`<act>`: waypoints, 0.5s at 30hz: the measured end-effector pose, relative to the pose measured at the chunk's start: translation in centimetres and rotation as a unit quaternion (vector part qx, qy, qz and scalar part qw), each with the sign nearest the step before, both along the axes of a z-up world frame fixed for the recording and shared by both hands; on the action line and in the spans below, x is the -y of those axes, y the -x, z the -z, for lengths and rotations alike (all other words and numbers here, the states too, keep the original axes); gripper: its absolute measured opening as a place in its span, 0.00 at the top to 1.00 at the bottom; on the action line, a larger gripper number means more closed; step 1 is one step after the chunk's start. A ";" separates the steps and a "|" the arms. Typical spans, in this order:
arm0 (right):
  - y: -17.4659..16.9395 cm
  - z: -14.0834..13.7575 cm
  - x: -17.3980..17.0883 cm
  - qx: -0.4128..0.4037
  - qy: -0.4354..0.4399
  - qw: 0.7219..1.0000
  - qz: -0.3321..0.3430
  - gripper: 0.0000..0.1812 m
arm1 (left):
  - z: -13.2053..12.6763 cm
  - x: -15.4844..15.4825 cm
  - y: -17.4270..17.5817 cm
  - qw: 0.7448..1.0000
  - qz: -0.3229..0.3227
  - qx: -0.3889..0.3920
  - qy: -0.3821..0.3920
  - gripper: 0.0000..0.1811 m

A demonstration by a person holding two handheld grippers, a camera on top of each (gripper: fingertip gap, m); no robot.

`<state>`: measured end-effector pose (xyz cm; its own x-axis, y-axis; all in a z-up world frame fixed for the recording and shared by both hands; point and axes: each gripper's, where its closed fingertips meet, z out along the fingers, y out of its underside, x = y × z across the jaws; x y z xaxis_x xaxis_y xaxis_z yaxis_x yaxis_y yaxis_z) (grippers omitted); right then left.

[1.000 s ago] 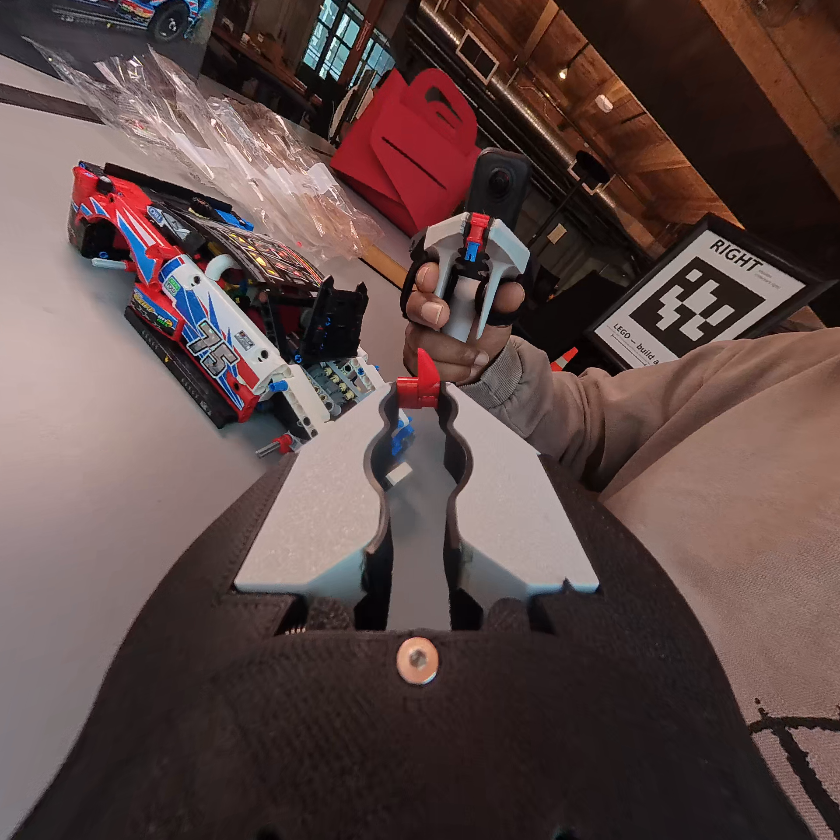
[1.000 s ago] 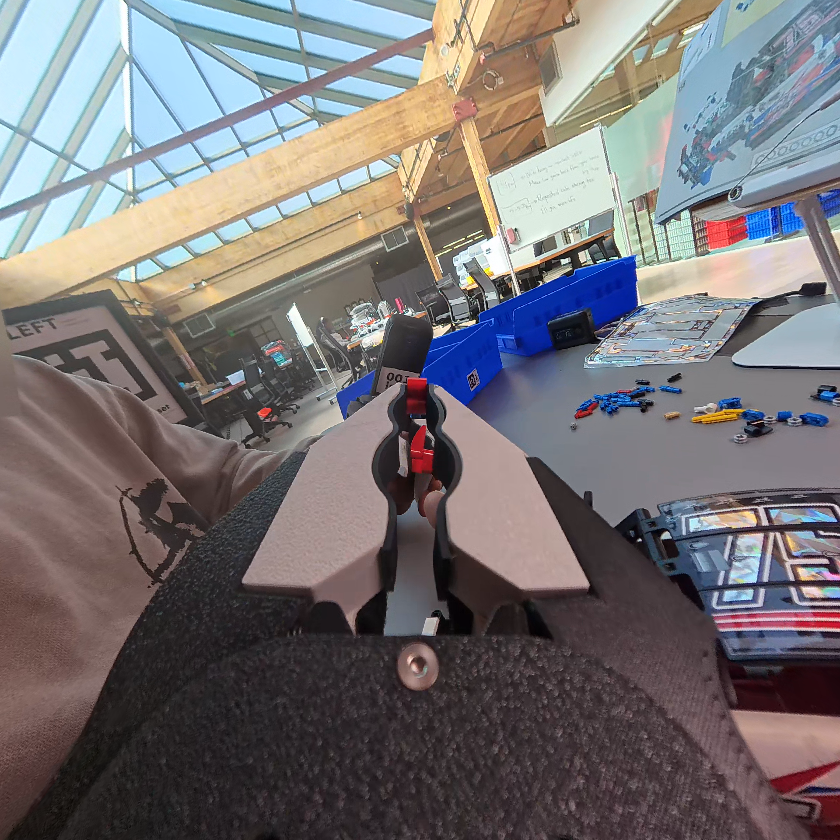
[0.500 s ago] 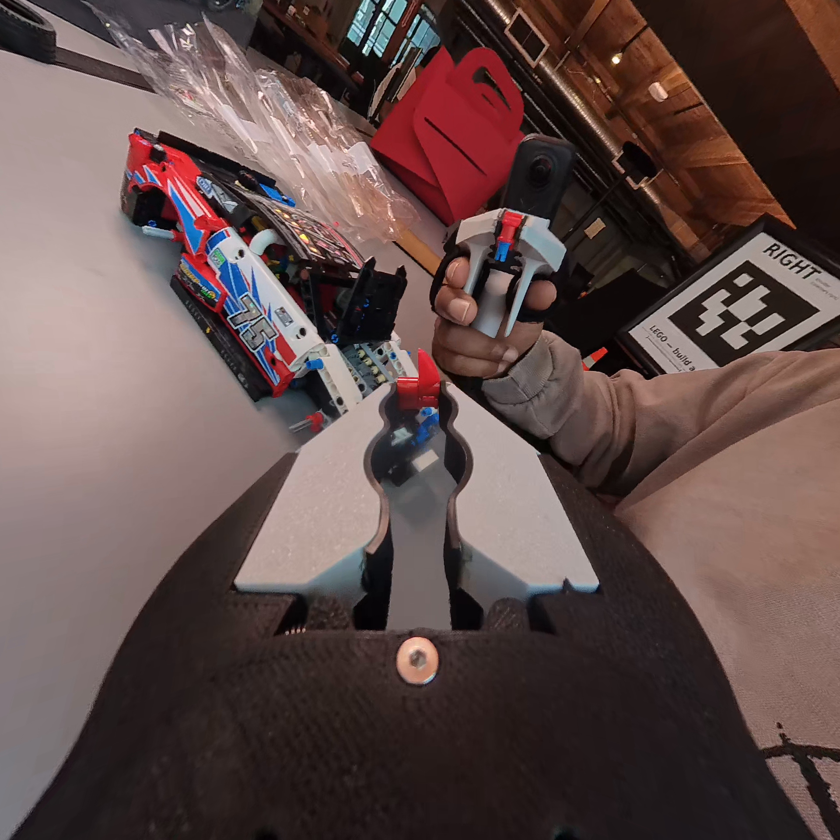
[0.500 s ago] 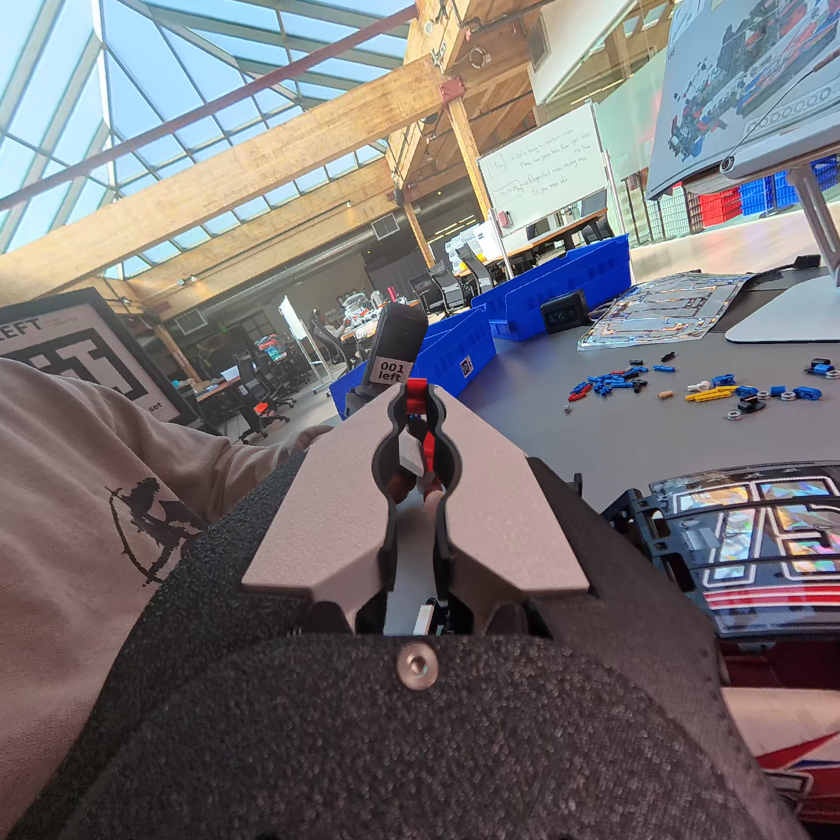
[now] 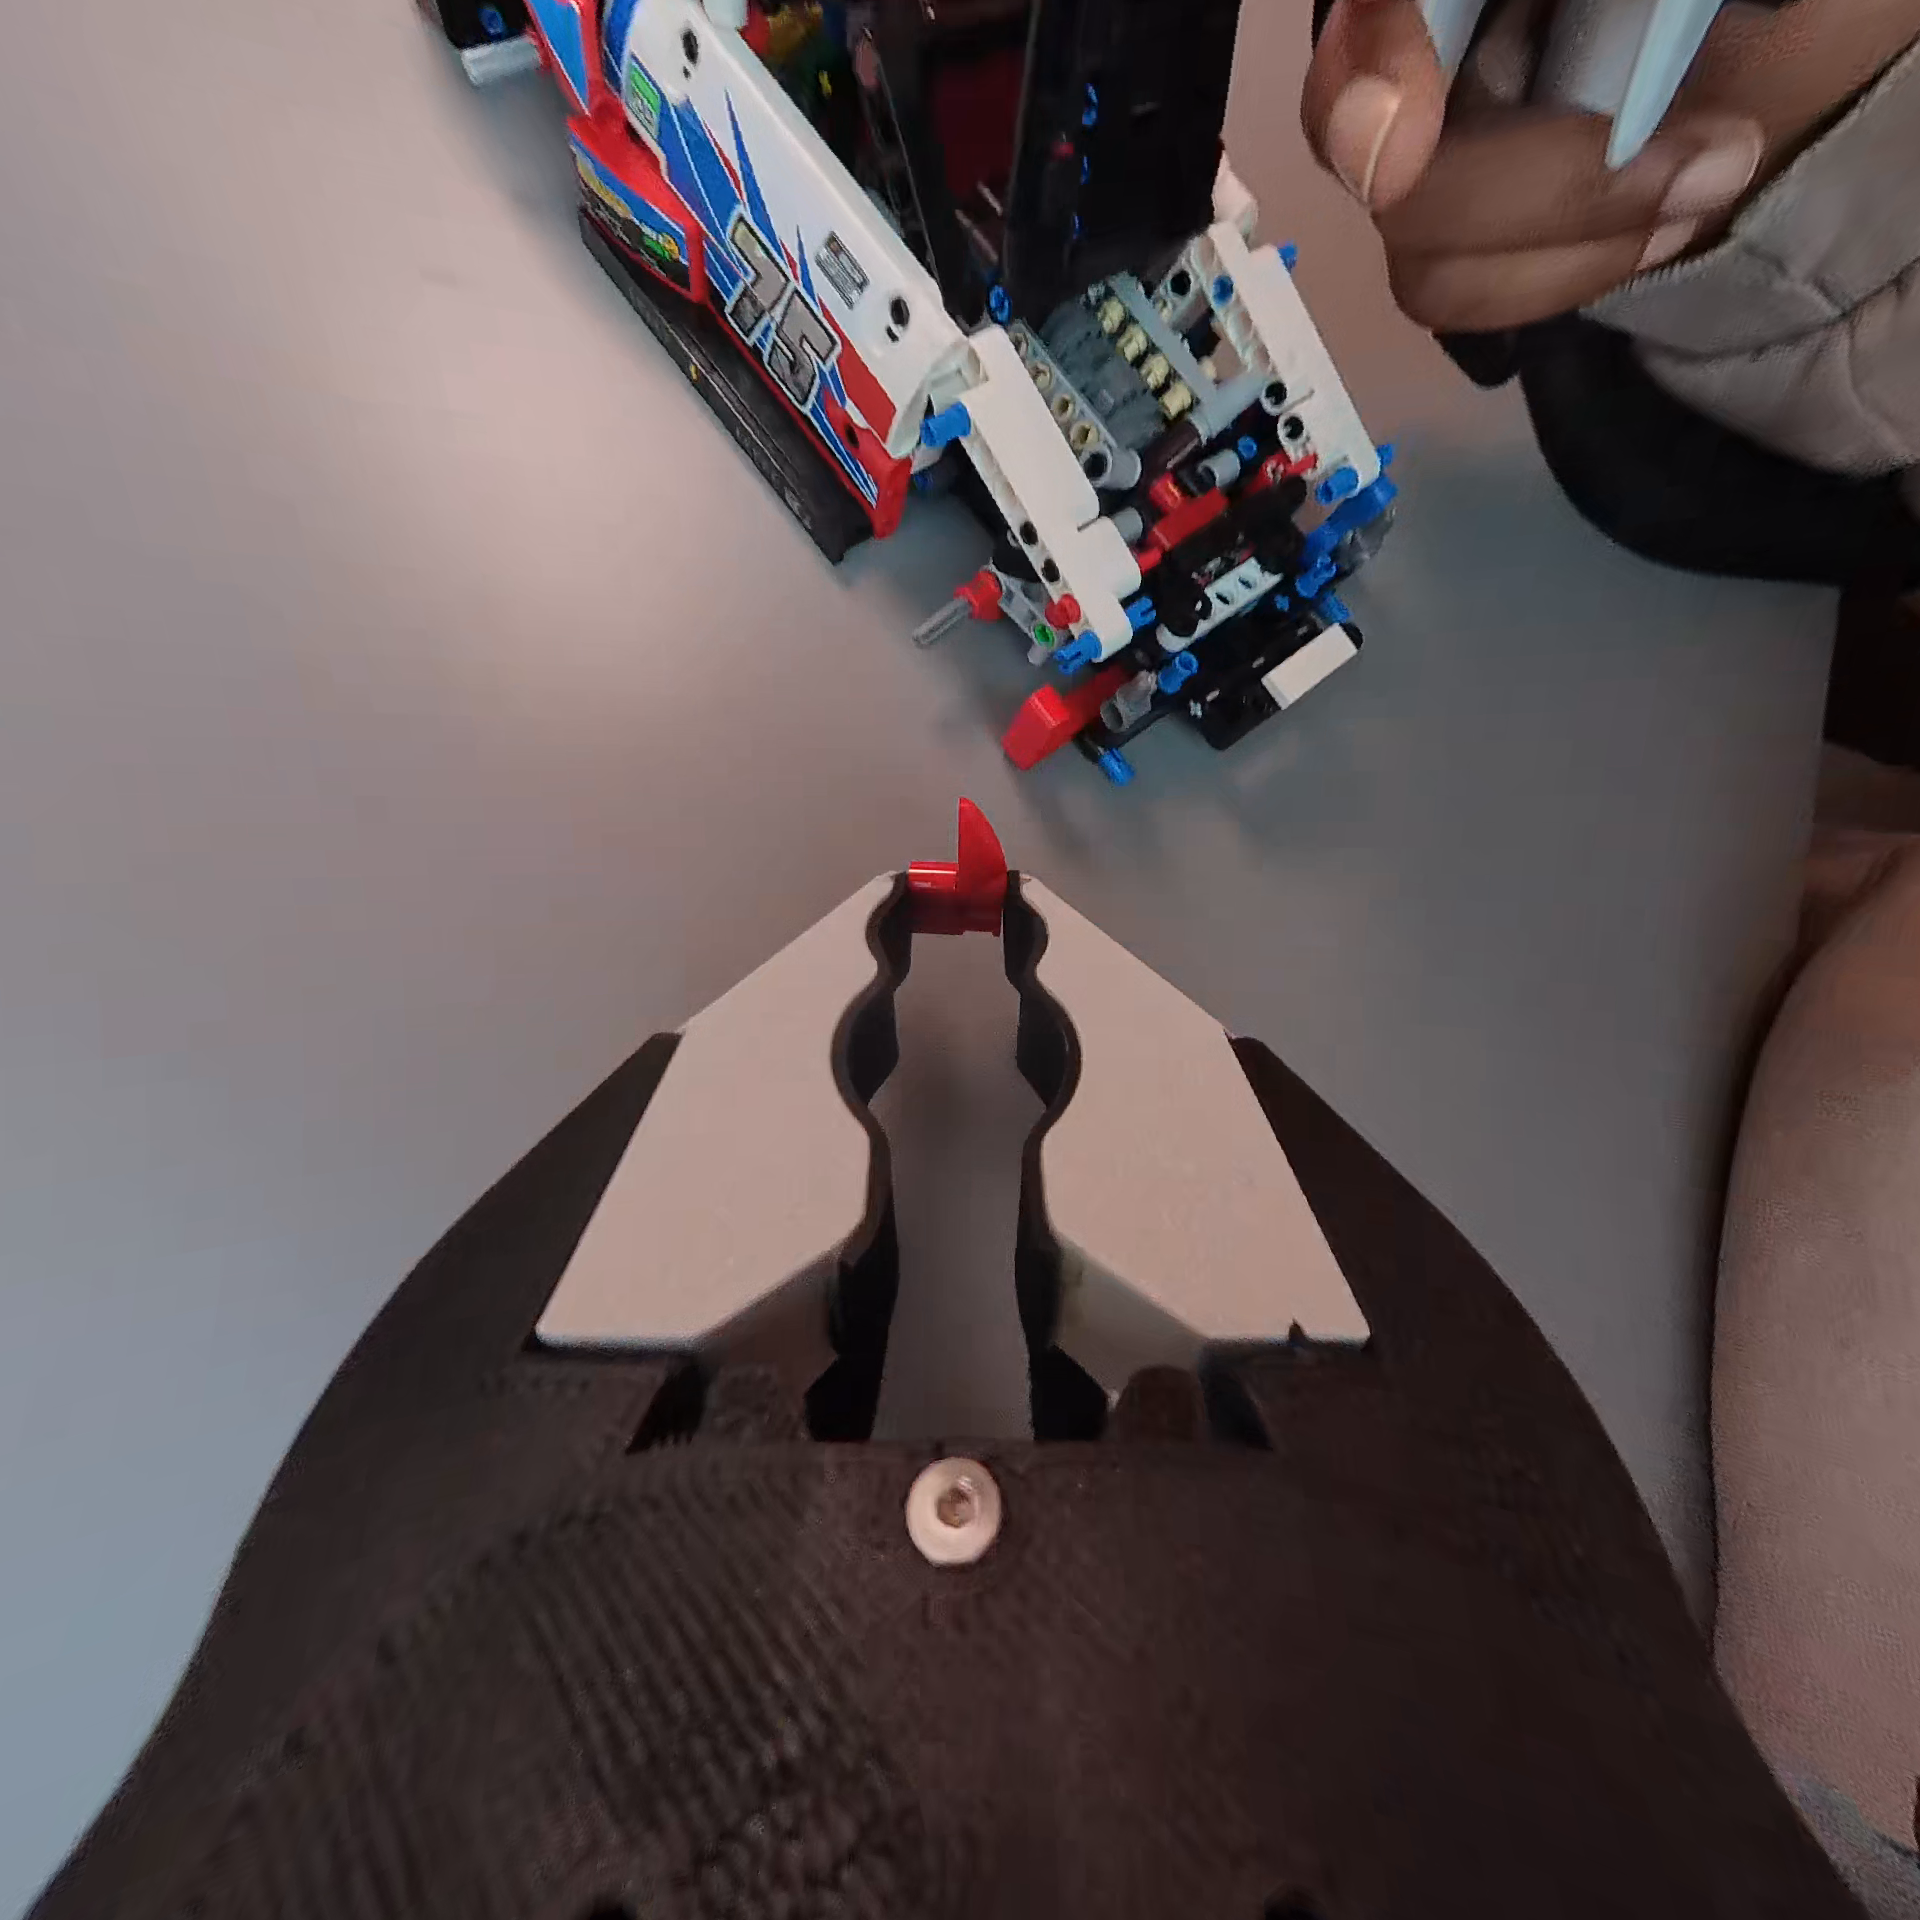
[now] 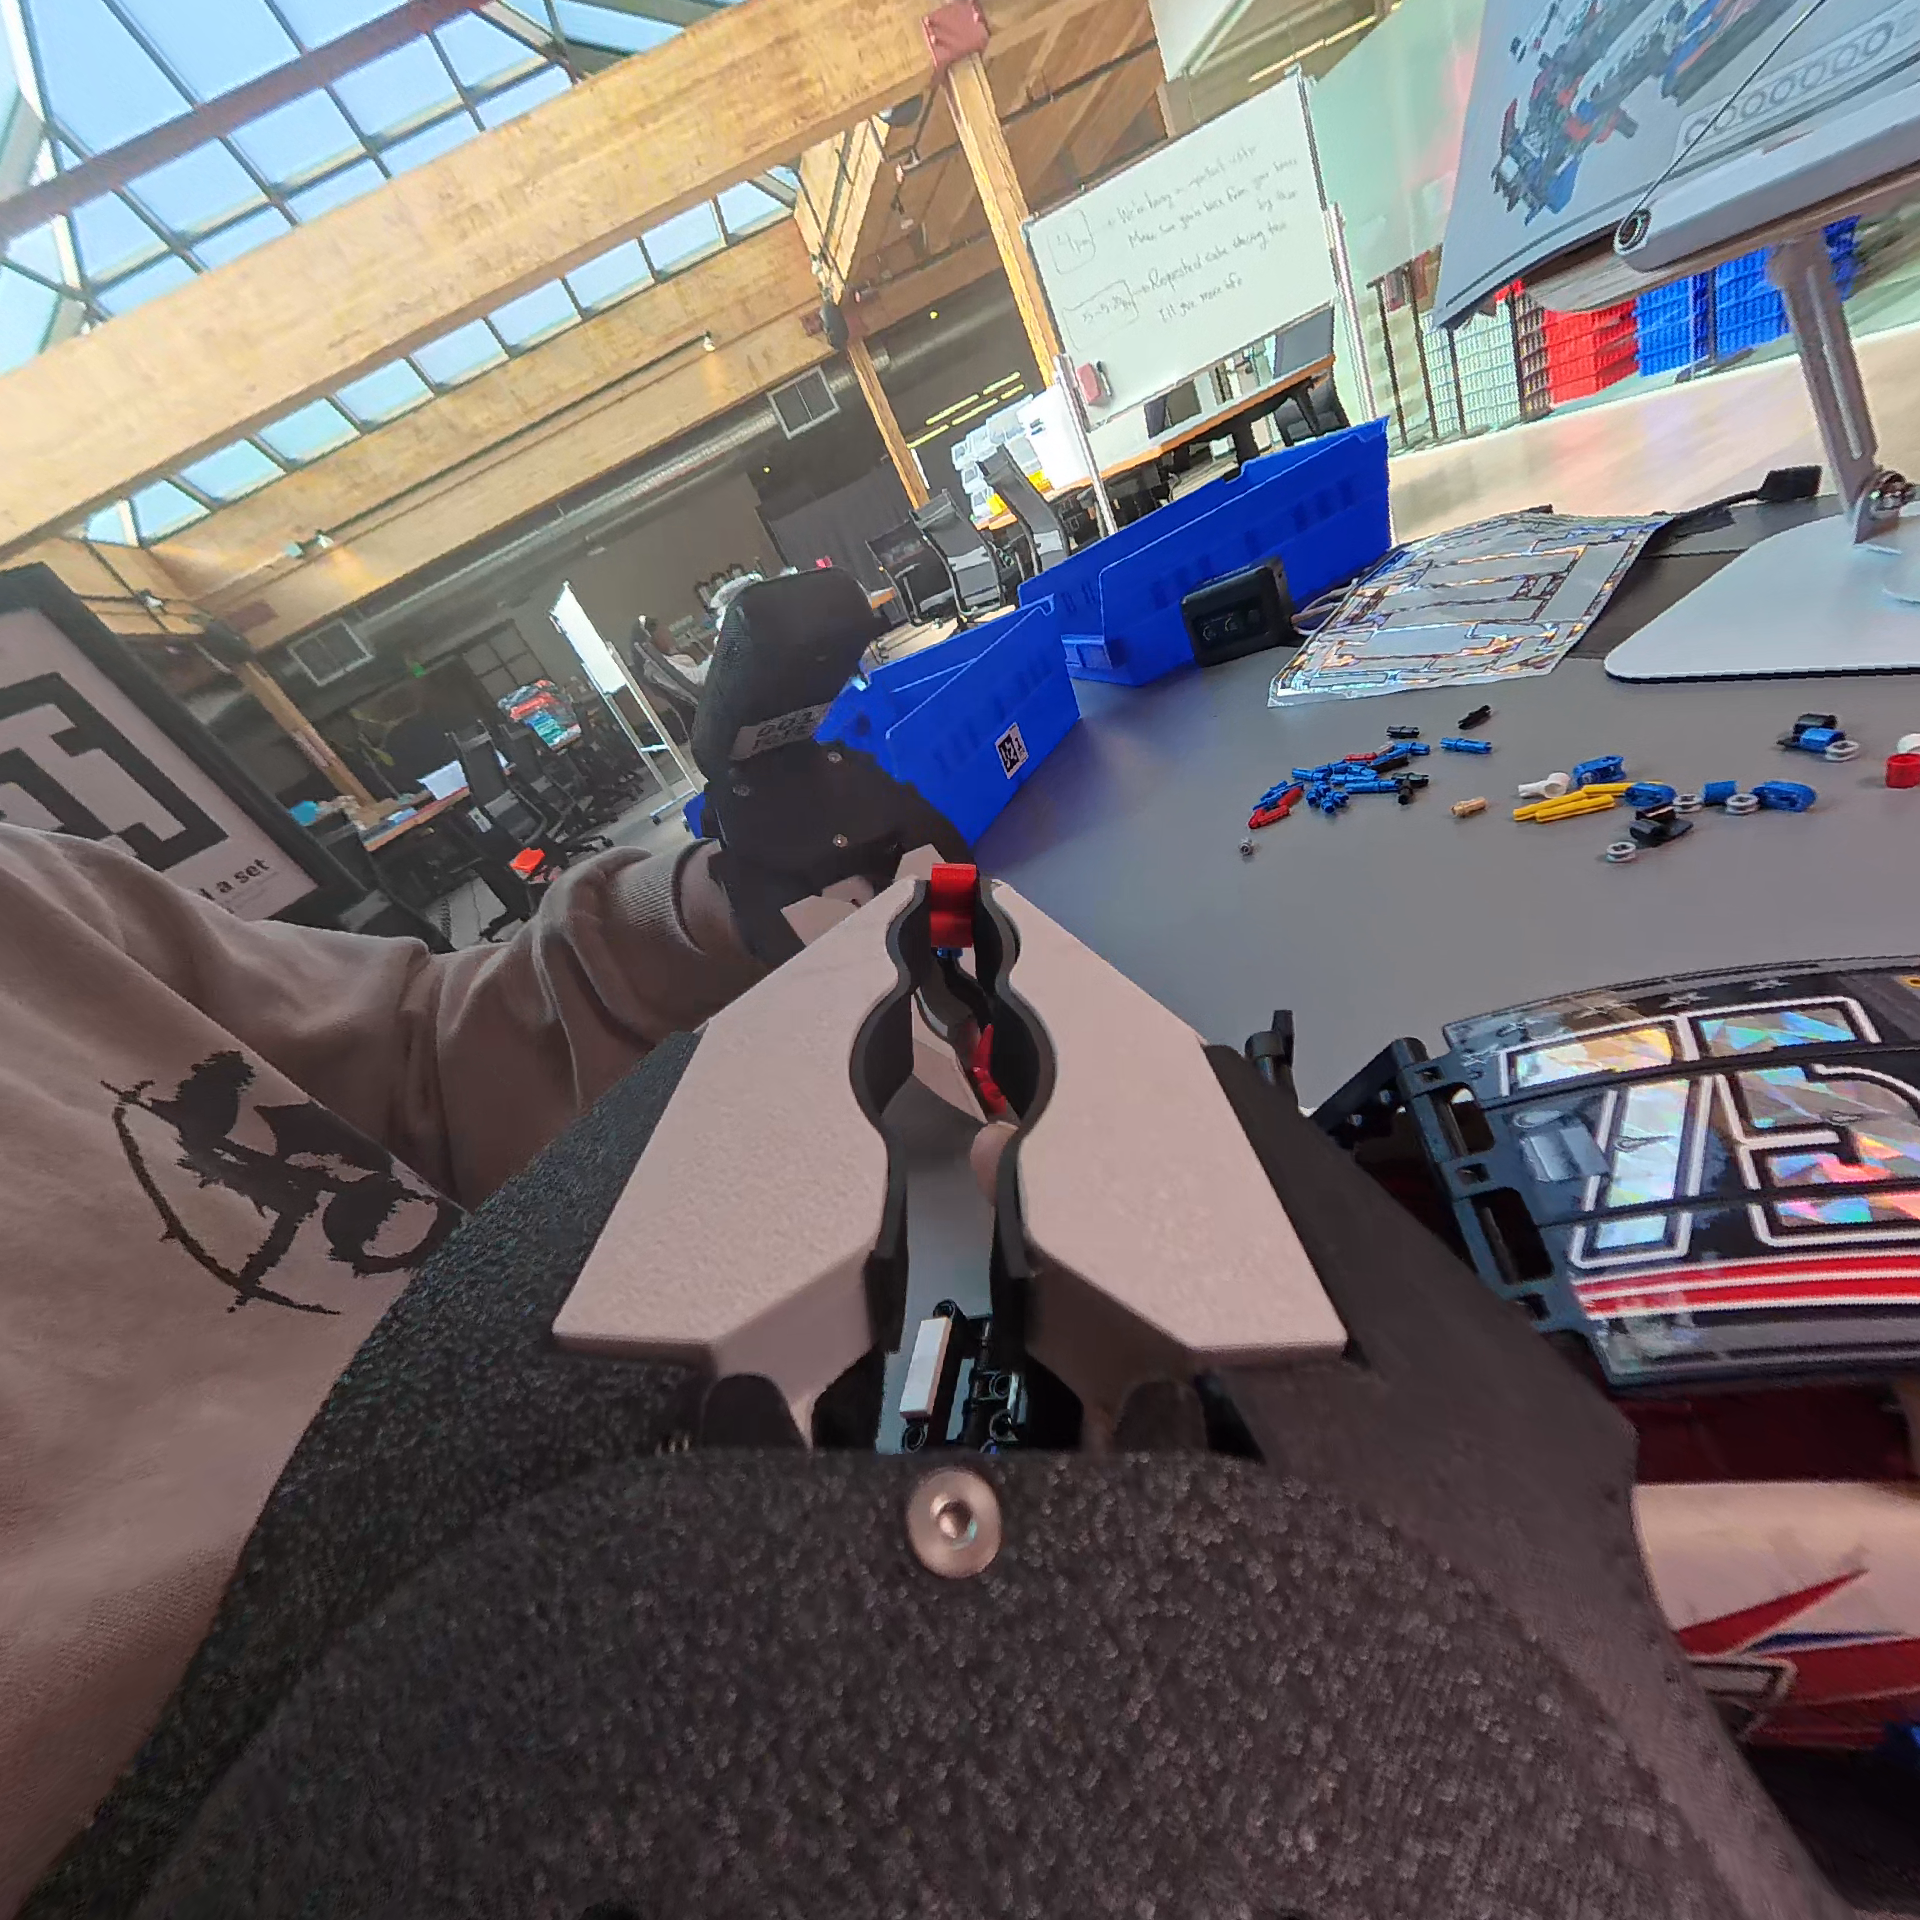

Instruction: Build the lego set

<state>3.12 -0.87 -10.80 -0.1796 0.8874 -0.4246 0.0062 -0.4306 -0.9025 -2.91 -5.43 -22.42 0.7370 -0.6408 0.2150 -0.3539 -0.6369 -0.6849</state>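
The red, white and blue lego race car point(image 5: 831, 312) lies on the grey table, its open rear end point(image 5: 1174, 582) facing me. My left gripper point(image 5: 956, 894) is shut on a small red curved lego piece point(image 5: 961, 883), held above the table a short way in front of the car's rear. My right gripper point(image 6: 954, 904) is shut on a small red lego piece point(image 6: 952, 902) with a blue pin under it. The car's black stickered panel point(image 6: 1704, 1153) shows at the right of the right wrist view. The left gripper's body point(image 6: 790, 748) shows beyond my right fingertips.
Loose blue, yellow, red and grey lego parts point(image 6: 1538, 790) lie scattered on the table. Blue bins point(image 6: 1164, 603), a sticker sheet point(image 6: 1455, 603) and a stand point(image 6: 1787, 613) holding the instruction page are farther back. A hand on the right gripper point(image 5: 1507, 156) hangs above the car.
My left gripper has tilted down towards the table and moved closer to the car's rear, still holding the red piece. The right gripper has shifted slightly, still holding its piece.
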 end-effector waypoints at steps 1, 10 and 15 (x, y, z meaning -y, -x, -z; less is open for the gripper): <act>0.1 0.1 0.0 0.004 0.000 1.000 -0.001 0.97 | 0.2 0.5 0.1 1.000 0.018 -0.022 0.011 0.92; 0.3 0.6 1.0 0.026 -0.012 0.999 -0.016 0.97 | 1.3 3.9 0.7 0.965 0.154 -0.159 0.143 0.92; 0.2 0.7 1.2 0.032 -0.013 0.999 -0.020 0.97 | 1.9 3.5 0.8 0.952 0.166 -0.210 0.145 0.90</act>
<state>2.89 -2.10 -11.49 -0.1889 0.8906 -0.4136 0.0808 -0.4057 -0.9104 -3.71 -8.90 -24.29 0.5635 -0.8125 0.1495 -0.7734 -0.5825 -0.2501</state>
